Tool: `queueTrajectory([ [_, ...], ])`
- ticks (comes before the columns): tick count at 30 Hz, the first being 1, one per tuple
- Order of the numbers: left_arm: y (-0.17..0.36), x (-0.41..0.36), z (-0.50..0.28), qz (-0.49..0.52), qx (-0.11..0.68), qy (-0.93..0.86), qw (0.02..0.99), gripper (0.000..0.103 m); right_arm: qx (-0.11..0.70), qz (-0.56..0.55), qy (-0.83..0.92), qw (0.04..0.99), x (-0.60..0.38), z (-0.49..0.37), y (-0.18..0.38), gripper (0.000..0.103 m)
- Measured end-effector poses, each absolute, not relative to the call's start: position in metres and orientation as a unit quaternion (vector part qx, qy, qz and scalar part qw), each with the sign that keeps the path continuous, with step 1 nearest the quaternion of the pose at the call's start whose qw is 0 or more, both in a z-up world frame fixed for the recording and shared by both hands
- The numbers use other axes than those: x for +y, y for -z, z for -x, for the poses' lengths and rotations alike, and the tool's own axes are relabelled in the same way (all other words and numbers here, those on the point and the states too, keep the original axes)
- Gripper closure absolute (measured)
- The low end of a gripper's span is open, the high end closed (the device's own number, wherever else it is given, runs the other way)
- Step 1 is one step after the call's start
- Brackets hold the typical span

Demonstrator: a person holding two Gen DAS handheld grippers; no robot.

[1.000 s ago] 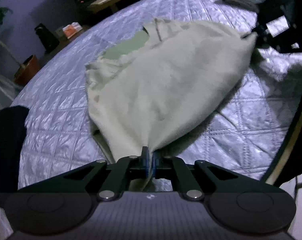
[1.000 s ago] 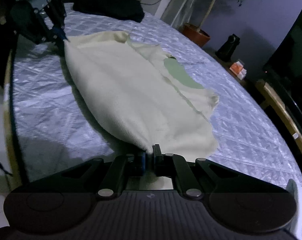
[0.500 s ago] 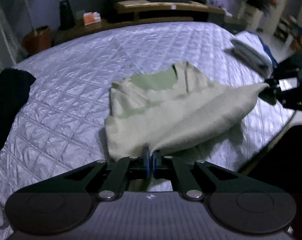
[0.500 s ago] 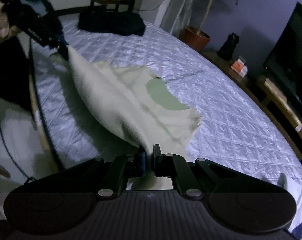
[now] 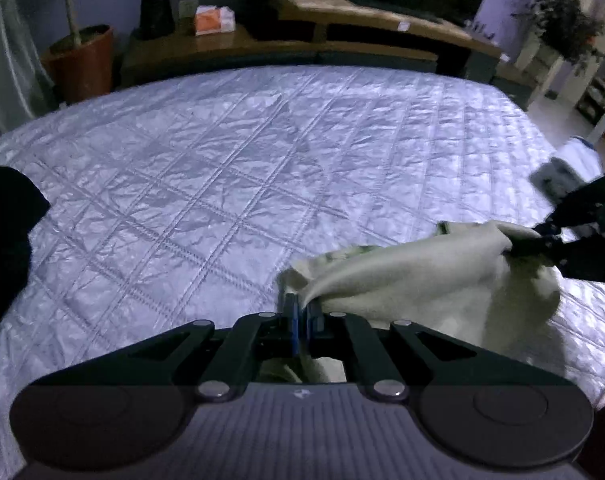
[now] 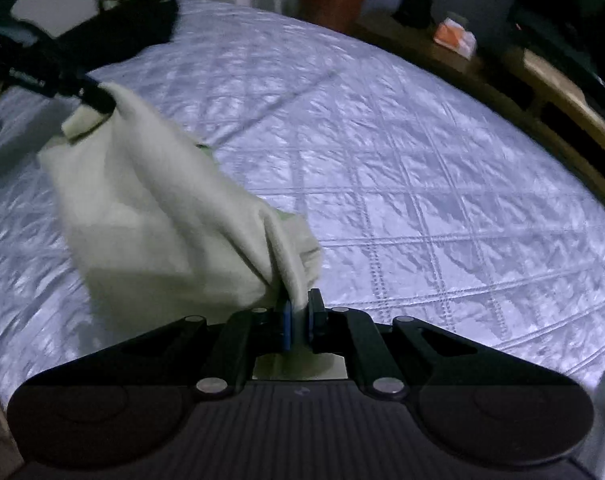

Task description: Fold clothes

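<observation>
Quilted silver-white bedding covers the bed (image 5: 230, 184) that fills both views, with a low wooden bench (image 5: 342, 28) beyond its far edge, an orange box (image 5: 214, 20) on it and a potted plant (image 5: 82, 60) in a terracotta pot off to one side. We see our left gripper (image 5: 300, 312) with its jaws clenched on a corner of the pale cream garment (image 5: 402, 272), and our right gripper (image 6: 298, 316) gripping another corner of the same garment (image 6: 150, 216). Cloth hangs bunched and slack between the two grippers, lifted above the near part of the bed (its lower folds are blurred, so we cannot tell whether they touch the quilt). Dark clothing (image 6: 118, 28) lies at the far left corner in the right wrist view.
</observation>
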State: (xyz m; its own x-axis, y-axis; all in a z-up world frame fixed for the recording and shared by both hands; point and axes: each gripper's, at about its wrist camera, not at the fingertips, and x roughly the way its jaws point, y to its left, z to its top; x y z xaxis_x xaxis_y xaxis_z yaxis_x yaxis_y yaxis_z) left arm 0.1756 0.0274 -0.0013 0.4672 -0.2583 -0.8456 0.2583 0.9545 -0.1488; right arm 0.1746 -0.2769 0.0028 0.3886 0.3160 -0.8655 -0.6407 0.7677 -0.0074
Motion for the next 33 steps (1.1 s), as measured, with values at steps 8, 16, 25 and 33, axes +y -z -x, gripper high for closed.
queueTrajectory([
  [8, 0.042, 0.042, -0.200, 0.057, 0.520, 0.129, 0.842, 0.082, 0.474, 0.151, -0.249, 0.831, -0.294, -0.185, 0.019, 0.077],
  [16, -0.004, 0.077, -0.189, 0.047, 0.458, 0.006, 0.888, 0.074, 0.378, 0.131, -0.166, 0.901, -0.313, -0.151, -0.020, 0.068],
  [25, -0.001, 0.007, -0.173, 0.007, 0.443, 0.062, 0.894, 0.065, 0.355, 0.105, -0.225, 0.901, -0.205, -0.162, 0.005, 0.058],
  [33, 0.034, 0.005, -0.175, -0.008, 0.478, 0.041, 0.877, 0.055, 0.365, 0.055, -0.162, 0.915, -0.244, -0.146, 0.038, 0.037],
])
